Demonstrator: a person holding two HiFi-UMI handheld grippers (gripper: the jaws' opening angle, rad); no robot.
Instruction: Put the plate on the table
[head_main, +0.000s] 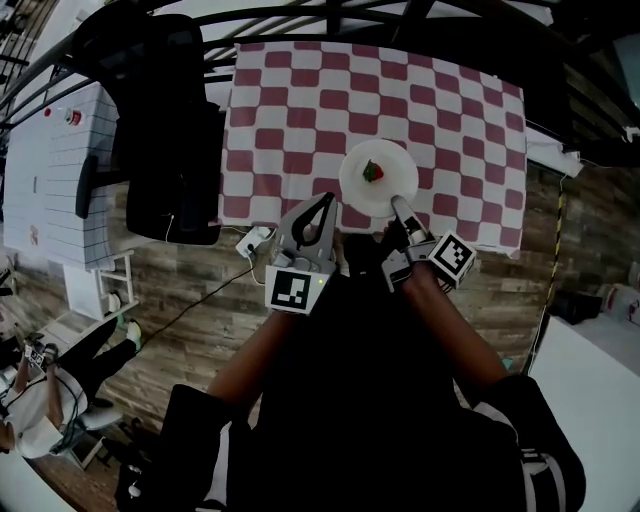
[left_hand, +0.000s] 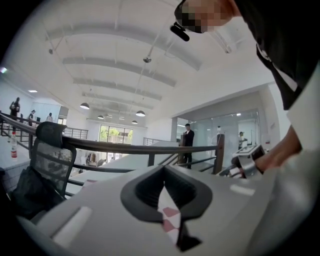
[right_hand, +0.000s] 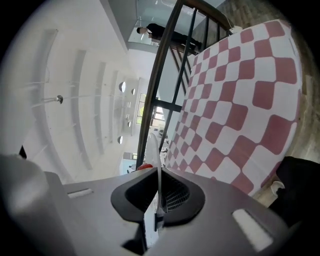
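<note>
Head view, upper centre: right gripper pinches the near rim of the white plate carrying a strawberry, over the checkered table; left gripper is pressed together, empty.

Checked table top: left half and far strip bare, open for passage. Near right portion taken up by the plate, which carries a strawberry. Black office chair stands close against the left edge. Dark railing bounds the far side.
</note>
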